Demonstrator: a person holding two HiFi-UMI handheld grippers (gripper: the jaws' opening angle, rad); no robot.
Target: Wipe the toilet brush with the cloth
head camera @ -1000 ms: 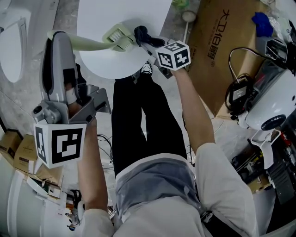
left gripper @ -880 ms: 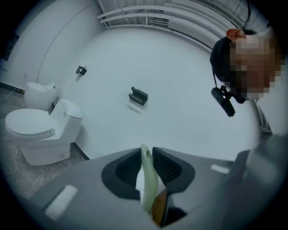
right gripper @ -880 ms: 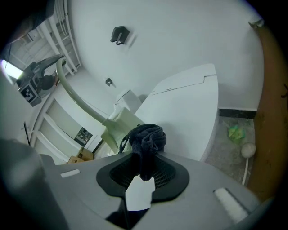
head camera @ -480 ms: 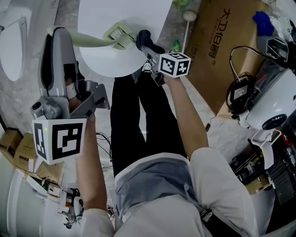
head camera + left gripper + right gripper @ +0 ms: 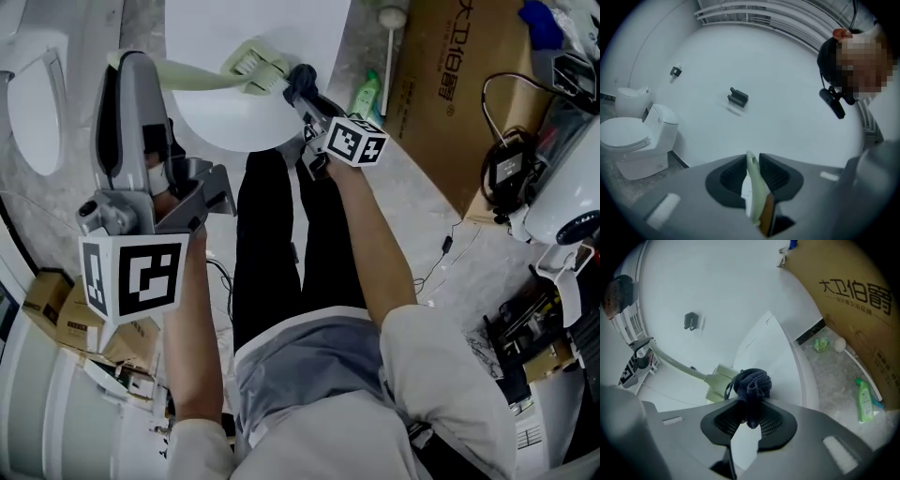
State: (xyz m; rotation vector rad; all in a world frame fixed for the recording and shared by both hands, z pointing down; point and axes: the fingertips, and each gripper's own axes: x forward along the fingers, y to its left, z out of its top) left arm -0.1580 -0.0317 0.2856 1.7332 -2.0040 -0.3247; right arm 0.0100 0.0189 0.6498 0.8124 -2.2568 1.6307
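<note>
The left gripper [image 5: 752, 165] clamps the slim handle of a pale green plastic toilet brush [image 5: 246, 67]. The right gripper [image 5: 749, 414] pinches a bunched dark blue cloth [image 5: 752, 382] just right of the brush head.

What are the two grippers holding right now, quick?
Left gripper: shut on the handle of the toilet brush.
Right gripper: shut on the dark cloth.

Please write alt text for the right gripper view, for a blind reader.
The right tongs are shut on a bunched dark cloth, held at the green head of a toilet brush. A green bottle is on the floor.
</note>
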